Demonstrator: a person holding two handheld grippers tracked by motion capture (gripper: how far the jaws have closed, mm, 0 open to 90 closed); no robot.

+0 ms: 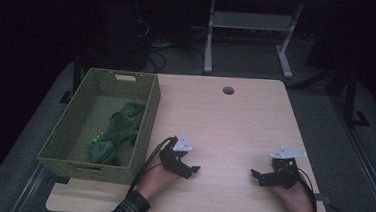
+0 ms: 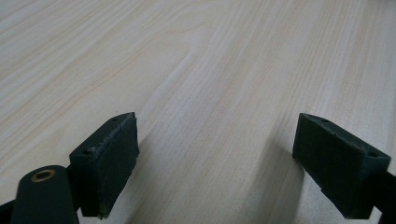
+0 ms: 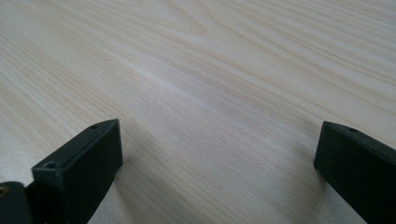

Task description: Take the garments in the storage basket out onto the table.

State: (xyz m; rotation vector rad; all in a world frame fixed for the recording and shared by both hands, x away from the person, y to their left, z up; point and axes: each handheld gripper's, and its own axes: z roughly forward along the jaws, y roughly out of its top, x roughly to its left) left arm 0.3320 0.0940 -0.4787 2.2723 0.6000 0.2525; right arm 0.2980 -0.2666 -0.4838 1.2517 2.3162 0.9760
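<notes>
A green woven basket stands at the table's left side with green cloth bunched inside it. My left gripper rests low over the wood just right of the basket, jaws pointing toward the table's middle. In the left gripper view it stands open over bare wood, nothing between its pads. My right gripper sits near the table's right front, pointing left toward the other one. In the right gripper view it is open too, with only bare tabletop between the jaws.
The light wooden table has a round cable hole near its far edge. A white table frame and cables lie on the dark floor beyond. A hand and a plaid sleeve enter at the bottom left.
</notes>
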